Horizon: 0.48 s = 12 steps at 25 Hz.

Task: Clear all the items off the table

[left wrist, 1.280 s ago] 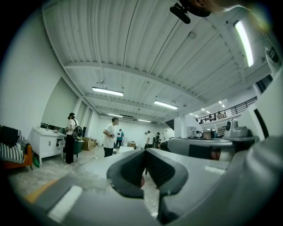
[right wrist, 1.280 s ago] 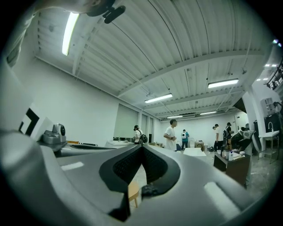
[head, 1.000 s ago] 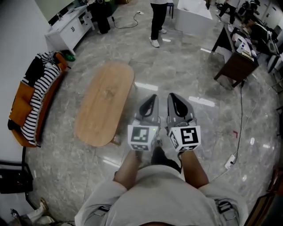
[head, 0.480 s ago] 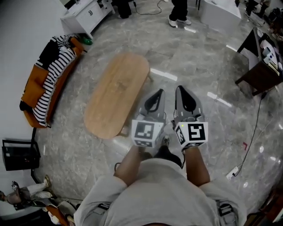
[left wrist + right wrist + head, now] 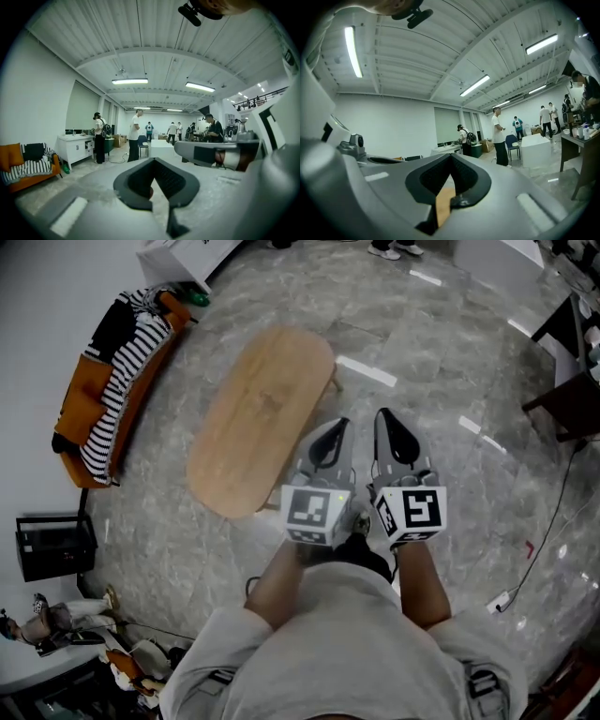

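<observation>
Grey marble floor (image 5: 441, 362) spreads under you. The wooden table (image 5: 258, 418) sits ahead, to your left. Your left gripper (image 5: 335, 430) and right gripper (image 5: 386, 420) hang side by side, both clenched, empty.

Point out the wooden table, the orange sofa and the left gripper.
wooden table (image 5: 262, 418): head view, middle of its top.
orange sofa (image 5: 75, 413): head view, an uncovered orange part.
left gripper (image 5: 335, 429): head view, the tip where its jaws meet.
</observation>
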Tool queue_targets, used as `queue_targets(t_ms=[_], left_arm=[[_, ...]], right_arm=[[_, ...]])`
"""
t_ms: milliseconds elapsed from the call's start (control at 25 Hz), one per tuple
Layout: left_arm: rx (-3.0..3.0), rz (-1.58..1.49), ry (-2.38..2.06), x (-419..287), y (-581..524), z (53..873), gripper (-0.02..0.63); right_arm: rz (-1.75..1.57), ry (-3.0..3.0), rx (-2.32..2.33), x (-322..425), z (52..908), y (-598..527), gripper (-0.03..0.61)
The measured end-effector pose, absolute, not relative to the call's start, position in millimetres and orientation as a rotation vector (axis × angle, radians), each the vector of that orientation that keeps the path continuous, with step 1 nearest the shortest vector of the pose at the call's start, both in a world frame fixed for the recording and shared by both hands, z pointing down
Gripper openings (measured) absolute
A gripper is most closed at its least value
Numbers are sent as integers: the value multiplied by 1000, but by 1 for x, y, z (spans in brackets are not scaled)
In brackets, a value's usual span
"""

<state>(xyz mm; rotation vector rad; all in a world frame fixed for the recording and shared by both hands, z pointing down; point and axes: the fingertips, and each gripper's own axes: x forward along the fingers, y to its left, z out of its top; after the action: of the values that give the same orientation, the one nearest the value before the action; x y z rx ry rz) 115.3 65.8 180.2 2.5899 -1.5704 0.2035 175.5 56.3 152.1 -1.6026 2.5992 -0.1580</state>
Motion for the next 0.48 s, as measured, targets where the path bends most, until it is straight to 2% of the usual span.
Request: queue_targets(t_ms=[240, 480], left_arm=[[2545, 223, -1579, 95, 38, 210, 21], [2473, 244, -1546, 52, 1, 247, 21]], right_arm=[[-196, 2636, -1604, 161, 181, 29, 6], [-276, 2716, -1608, 109, 219, -10, 6]])
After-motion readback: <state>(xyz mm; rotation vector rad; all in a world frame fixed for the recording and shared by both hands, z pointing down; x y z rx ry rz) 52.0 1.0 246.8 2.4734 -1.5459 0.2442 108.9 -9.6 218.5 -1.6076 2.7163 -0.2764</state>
